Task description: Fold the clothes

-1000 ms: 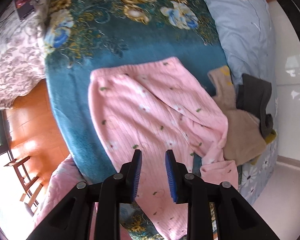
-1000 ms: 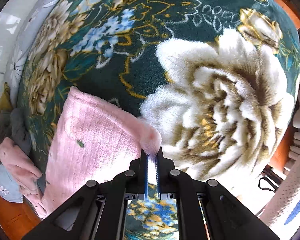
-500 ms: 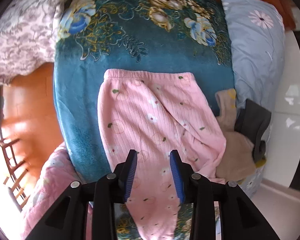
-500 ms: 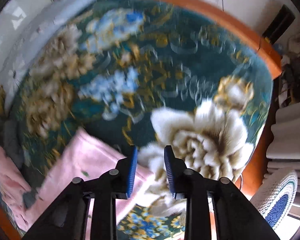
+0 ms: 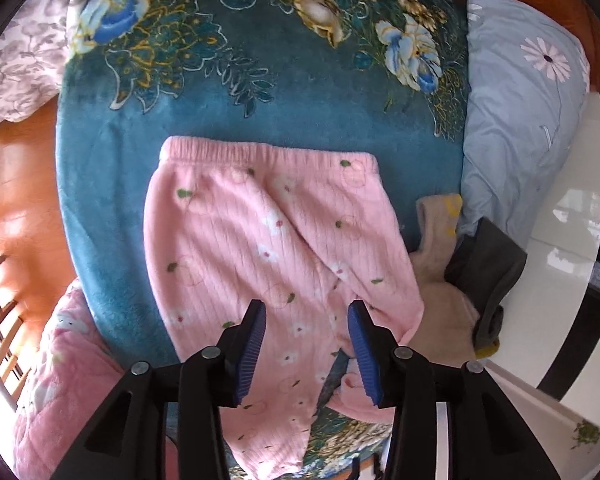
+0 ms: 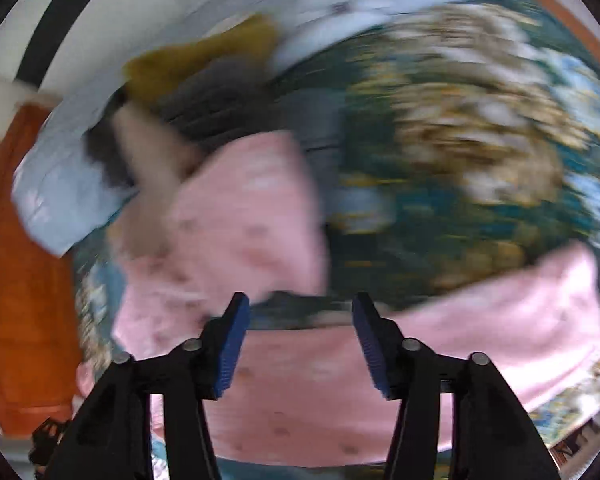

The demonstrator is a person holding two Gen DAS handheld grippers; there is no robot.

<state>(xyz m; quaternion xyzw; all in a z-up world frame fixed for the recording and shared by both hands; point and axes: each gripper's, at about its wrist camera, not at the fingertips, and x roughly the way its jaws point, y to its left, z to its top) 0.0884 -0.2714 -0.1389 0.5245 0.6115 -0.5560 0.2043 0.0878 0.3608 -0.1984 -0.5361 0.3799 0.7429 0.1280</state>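
The pink trousers (image 5: pixel 276 248) lie flat on the teal flowered blanket (image 5: pixel 228 92) that covers the bed, waistband at the far end from my left tongs, the legs running back toward me and off past the near edge. One leg is folded over the other near the bottom, where a pink cuff bunches up. My left tongs (image 5: pixel 307 346) hang above the legs with the blue pads spread wide and nothing between them. My right tongs (image 6: pixel 300 338) are likewise spread wide and empty, over the same pink trousers (image 6: pixel 300 384); that view is badly smeared, so I can tell little more than pink cloth below and beyond the pads, on the blanket (image 6: pixel 460 160). Just beside the trousers, on the side toward the wall, sits a small heap: a beige garment (image 5: pixel 440 284) with a dark grey garment (image 5: pixel 488 268) on top of it. Beyond that heap lies a pale blue pillow with a daisy print (image 5: pixel 516 112). A pink quilt (image 5: pixel 56 380) hangs at the near left edge.
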